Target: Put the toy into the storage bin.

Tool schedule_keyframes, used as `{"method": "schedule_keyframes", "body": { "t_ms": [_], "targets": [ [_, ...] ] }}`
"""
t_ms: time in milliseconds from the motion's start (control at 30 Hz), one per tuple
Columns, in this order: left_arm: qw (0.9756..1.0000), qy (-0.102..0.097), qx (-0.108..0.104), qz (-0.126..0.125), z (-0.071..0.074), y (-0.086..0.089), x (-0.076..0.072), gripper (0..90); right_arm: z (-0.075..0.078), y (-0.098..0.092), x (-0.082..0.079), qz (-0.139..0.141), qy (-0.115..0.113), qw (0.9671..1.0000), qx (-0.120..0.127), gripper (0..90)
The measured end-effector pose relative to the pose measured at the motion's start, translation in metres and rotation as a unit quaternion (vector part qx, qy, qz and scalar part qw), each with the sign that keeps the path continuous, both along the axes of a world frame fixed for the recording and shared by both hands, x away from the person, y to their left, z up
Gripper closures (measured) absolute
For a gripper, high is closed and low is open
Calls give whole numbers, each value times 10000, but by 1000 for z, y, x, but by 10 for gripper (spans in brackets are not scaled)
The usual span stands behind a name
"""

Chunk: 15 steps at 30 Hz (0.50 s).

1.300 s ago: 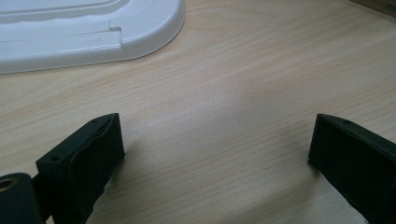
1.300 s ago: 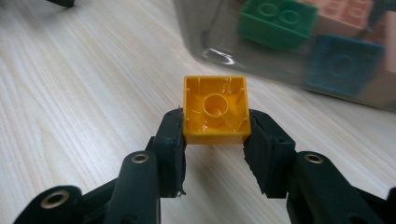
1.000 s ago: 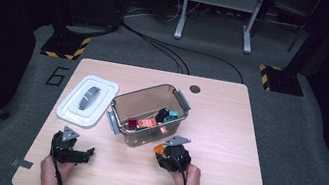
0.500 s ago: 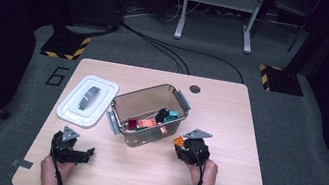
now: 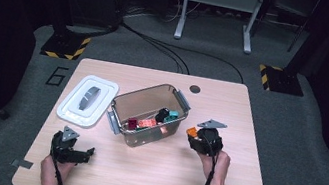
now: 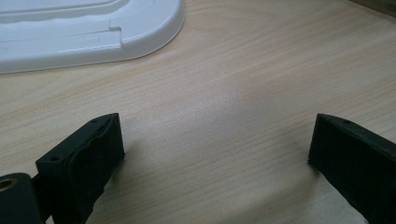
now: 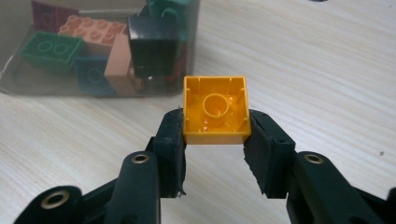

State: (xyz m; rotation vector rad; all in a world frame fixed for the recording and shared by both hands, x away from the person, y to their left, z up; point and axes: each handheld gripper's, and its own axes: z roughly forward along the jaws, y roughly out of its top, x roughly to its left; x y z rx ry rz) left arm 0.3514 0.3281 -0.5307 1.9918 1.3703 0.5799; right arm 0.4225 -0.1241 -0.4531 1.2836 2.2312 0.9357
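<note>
My right gripper [image 7: 215, 135] is shut on an orange brick [image 7: 215, 109], hollow underside toward the camera; in the high view that gripper [image 5: 195, 137] hovers just right of the clear bin [image 5: 123, 102] with the orange brick [image 5: 191, 131] at its tip. The bin [image 7: 14, 79] holds several bricks in green, teal, pink, red and black. My left gripper [image 5: 83, 154] rests near the table's front left edge, jaws wide open over bare wood; in the left gripper view its gripper [image 6: 215, 149] holds nothing.
A white lid [image 5: 87, 100] lies flat left of the bin, its corner [image 6: 88, 28] just beyond my left gripper. The wooden table [image 5: 249, 117] has a dark round hole [image 5: 195, 89] at the back.
My right gripper has carried the orange brick to the right and upward, from in front of the bin to beside its right end. The left gripper has stayed put.
</note>
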Motion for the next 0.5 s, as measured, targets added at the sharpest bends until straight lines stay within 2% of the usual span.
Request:
{"method": "schedule_keyframes", "body": {
  "t_ms": [500],
  "targets": [
    [10000,-1,-4,4,0,0,0,30,29,-12,17,-205,-181,9996,-64,589]
  ]
}}
